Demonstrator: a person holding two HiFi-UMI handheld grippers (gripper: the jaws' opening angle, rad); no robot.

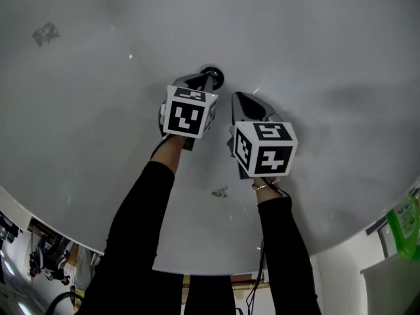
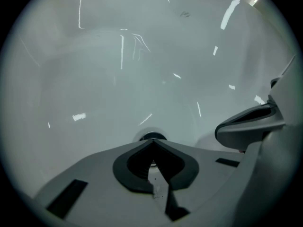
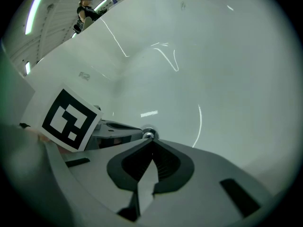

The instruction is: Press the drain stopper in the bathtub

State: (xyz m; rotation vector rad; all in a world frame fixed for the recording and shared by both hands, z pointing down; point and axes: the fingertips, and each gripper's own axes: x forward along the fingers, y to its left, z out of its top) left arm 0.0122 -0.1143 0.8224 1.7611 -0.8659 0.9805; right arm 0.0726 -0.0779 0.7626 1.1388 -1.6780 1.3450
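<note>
The round dark drain stopper (image 1: 212,77) sits in the floor of the white bathtub (image 1: 315,58). My left gripper (image 1: 207,82) is shut and empty, with its tips right at the stopper's near edge; I cannot tell whether they touch it. In the left gripper view the stopper (image 2: 152,136) peeks out just past the closed tips (image 2: 152,142). My right gripper (image 1: 237,98) is also shut and empty, a little right of the stopper and nearer to me. In the right gripper view the chrome stopper (image 3: 148,135) shows above the closed tips (image 3: 151,142), with the left gripper (image 3: 111,129) reaching to it.
Small scuffs or labels mark the tub at the upper left (image 1: 44,33) and near my arms (image 1: 220,191). The tub rim (image 1: 59,225) curves along the lower left, with room clutter beyond it. A green object (image 1: 407,225) stands at the far right. A person (image 3: 87,7) is beyond the rim.
</note>
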